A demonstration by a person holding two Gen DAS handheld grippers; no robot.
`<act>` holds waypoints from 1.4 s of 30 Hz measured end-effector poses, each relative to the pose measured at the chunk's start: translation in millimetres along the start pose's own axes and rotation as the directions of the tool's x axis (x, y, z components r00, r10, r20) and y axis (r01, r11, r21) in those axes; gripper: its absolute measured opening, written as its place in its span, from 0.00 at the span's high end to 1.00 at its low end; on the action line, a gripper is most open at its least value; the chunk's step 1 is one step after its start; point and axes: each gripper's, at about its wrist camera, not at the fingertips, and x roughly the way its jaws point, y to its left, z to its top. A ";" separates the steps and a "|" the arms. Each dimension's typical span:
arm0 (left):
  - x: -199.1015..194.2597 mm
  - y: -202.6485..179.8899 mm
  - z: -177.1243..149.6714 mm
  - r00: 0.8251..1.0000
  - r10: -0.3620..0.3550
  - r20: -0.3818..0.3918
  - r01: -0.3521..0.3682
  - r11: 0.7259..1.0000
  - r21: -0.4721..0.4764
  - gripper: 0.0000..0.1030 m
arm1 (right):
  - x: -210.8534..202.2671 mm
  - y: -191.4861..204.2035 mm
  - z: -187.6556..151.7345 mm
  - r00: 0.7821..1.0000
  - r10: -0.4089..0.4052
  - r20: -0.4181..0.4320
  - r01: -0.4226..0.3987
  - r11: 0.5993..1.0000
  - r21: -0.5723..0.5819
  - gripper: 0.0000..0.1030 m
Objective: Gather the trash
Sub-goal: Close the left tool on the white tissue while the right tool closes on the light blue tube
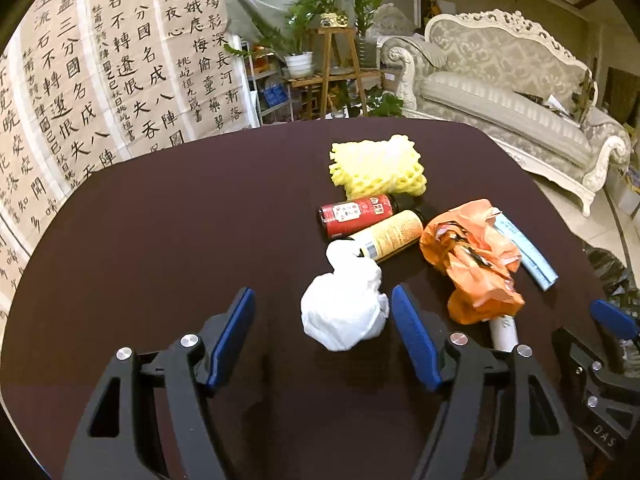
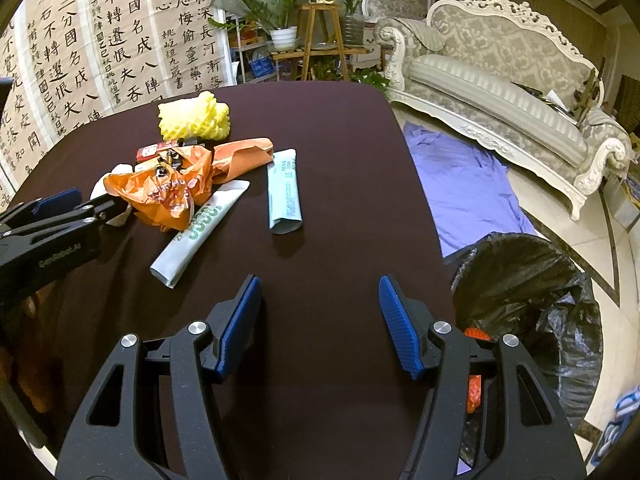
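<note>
On the dark table point(image 1: 160, 240) lies a heap of trash: a crumpled white tissue point(image 1: 344, 312), a red can point(image 1: 356, 214), a yellow can point(image 1: 392, 236), yellow foam netting point(image 1: 376, 168), and a crumpled orange bag point(image 1: 476, 256). My left gripper point(image 1: 322, 312) is open, its jaws on either side of the white tissue, not closed on it. My right gripper point(image 2: 318, 306) is open and empty above bare table. In the right wrist view lie a white-green tube point(image 2: 200, 228), a pale blue tube point(image 2: 284, 192), the orange bag point(image 2: 168, 192) and the foam netting point(image 2: 196, 118).
A bin lined with a black bag point(image 2: 520, 280) stands on the floor right of the table, with orange trash inside. A purple cloth point(image 2: 468, 192) lies on the floor. A white sofa point(image 2: 500, 92), plant stands and calligraphy sheets lie beyond.
</note>
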 end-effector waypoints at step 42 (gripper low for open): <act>-5.7 24.6 -18.4 0.997 -0.064 -0.046 0.061 0.996 -0.063 0.51 | 6.3 13.7 13.8 0.999 0.031 -0.012 -0.031 0.999 -0.031 0.77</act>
